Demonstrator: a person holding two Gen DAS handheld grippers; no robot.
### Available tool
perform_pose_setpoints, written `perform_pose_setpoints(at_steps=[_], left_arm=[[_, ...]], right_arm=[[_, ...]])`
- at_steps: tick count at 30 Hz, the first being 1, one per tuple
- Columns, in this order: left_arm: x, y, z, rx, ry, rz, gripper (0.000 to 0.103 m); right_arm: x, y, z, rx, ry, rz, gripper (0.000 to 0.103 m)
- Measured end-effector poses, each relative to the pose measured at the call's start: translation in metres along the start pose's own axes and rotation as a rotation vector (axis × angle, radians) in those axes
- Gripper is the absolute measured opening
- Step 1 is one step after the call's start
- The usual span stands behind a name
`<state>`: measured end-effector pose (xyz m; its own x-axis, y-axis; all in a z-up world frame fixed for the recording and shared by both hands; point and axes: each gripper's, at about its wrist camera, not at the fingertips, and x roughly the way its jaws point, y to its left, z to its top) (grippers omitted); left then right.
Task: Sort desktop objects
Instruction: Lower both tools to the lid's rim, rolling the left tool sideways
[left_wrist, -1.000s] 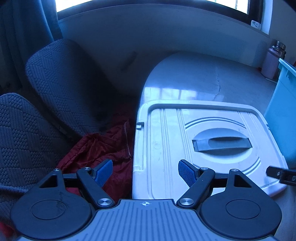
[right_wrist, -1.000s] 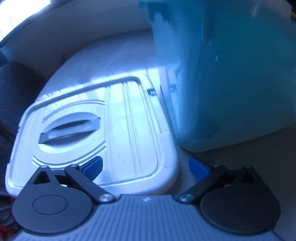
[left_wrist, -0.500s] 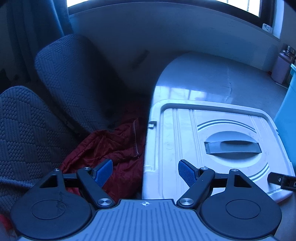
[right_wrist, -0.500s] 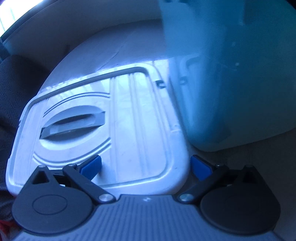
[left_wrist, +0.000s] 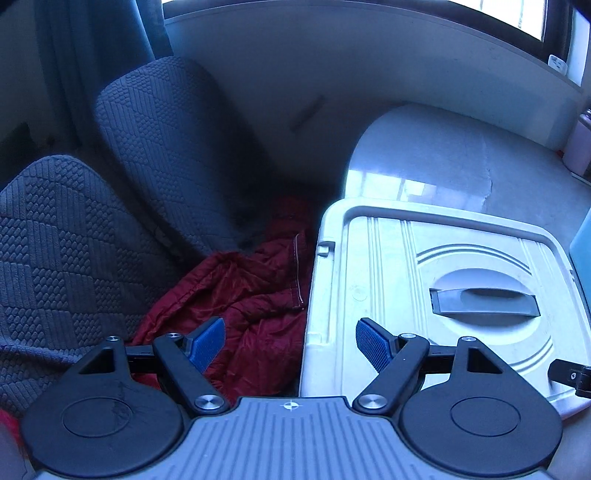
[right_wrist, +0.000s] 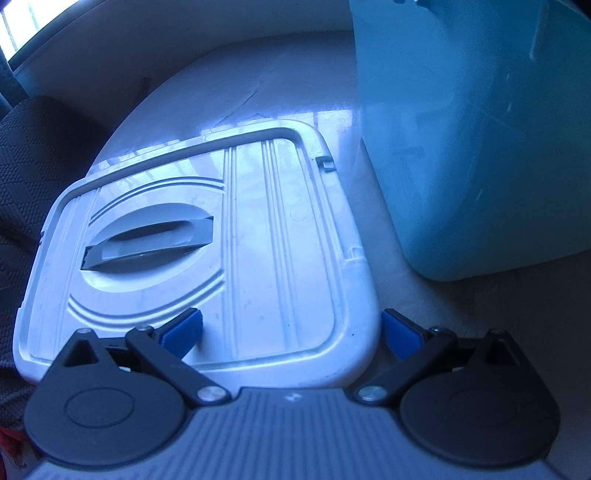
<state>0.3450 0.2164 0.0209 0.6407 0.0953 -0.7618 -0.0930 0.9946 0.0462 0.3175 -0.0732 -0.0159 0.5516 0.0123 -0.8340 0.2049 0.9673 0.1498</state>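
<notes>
A white plastic lid with a grey recessed handle lies flat on the pale table; it also shows in the right wrist view. My left gripper is open, its jaws straddling the lid's left edge. My right gripper is open, its jaws straddling the lid's near right corner. A light blue storage bin stands on the table just right of the lid. Neither gripper holds anything.
Dark textured chair cushions sit left of the table with a dark red cloth beside the lid's left edge. A pink bottle stands at the far right by the window wall.
My left gripper has shifted left, so the lid sits further right in its view. My right gripper has moved right and back; the blue bin now stands further right. Both stay open.
</notes>
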Motion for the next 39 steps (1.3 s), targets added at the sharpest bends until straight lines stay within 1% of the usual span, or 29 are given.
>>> perform_pose_setpoints(at_steps=[4,8,12,14,18,21,26,33,37,39], left_arm=[[-0.001,0.011,0.000,-0.024,0.003,0.011,0.080],[0.004,0.030,-0.001,-0.062,0.027,0.032,0.080],[0.007,0.049,-0.004,-0.103,0.045,0.029,0.080],[0.007,0.056,-0.005,-0.131,0.058,0.006,0.080],[0.012,0.069,-0.006,-0.198,0.086,-0.082,0.080],[0.015,0.076,-0.009,-0.245,0.106,-0.134,0.080],[0.018,0.082,-0.018,-0.296,0.125,-0.177,0.080],[0.026,0.086,-0.025,-0.319,0.154,-0.230,0.080],[0.031,0.088,-0.028,-0.350,0.173,-0.298,0.080],[0.037,0.091,-0.031,-0.388,0.191,-0.339,0.080]], right_arm=[[0.001,-0.003,0.002,0.001,0.011,-0.003,0.102],[0.001,-0.005,0.002,-0.002,0.012,-0.002,0.102],[0.001,-0.007,0.002,-0.010,0.013,0.000,0.102],[0.002,-0.005,0.004,-0.013,0.013,0.001,0.102],[0.002,-0.005,0.004,-0.018,0.013,0.003,0.102],[0.003,-0.006,0.005,-0.019,0.017,0.003,0.102],[0.004,-0.007,0.007,-0.017,0.018,0.001,0.102],[0.006,-0.005,0.007,-0.014,0.018,-0.002,0.102],[0.005,-0.002,0.005,-0.015,0.017,-0.002,0.102],[0.004,-0.001,0.004,-0.016,0.018,-0.002,0.102]])
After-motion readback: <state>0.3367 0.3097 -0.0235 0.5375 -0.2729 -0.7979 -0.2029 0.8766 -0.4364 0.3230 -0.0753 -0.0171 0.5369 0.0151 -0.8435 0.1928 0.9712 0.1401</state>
